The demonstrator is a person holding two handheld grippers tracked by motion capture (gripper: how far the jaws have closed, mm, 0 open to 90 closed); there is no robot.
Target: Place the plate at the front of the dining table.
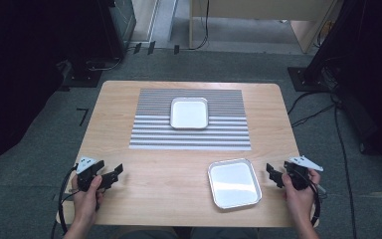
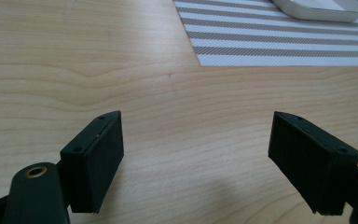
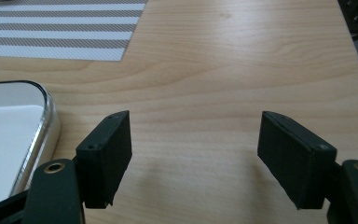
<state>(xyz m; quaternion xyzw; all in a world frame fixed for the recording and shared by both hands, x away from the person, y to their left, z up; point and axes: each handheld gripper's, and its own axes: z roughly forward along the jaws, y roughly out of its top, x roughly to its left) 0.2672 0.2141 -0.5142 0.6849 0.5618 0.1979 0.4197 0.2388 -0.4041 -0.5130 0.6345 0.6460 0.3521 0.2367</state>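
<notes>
Two shallow metal trays lie on the wooden table (image 1: 154,174). One tray (image 1: 189,113) rests on the striped placemat (image 1: 154,134) at the centre back. The other tray (image 1: 234,182) sits on bare wood at the front right. My left gripper (image 1: 115,177) hovers low over the front left of the table, open and holding nothing (image 2: 196,130). Ahead of it I see the placemat corner (image 2: 261,42) and the far tray (image 2: 317,9). My right gripper (image 1: 273,175) is just right of the near tray, open and holding nothing (image 3: 193,128). That tray's rim (image 3: 46,116) lies left of its jaws.
The table's right edge (image 3: 354,60) runs close beside the right gripper. Dark equipment, stands and cables lie on the carpet around the table. Bare wood stretches between the two grippers at the front.
</notes>
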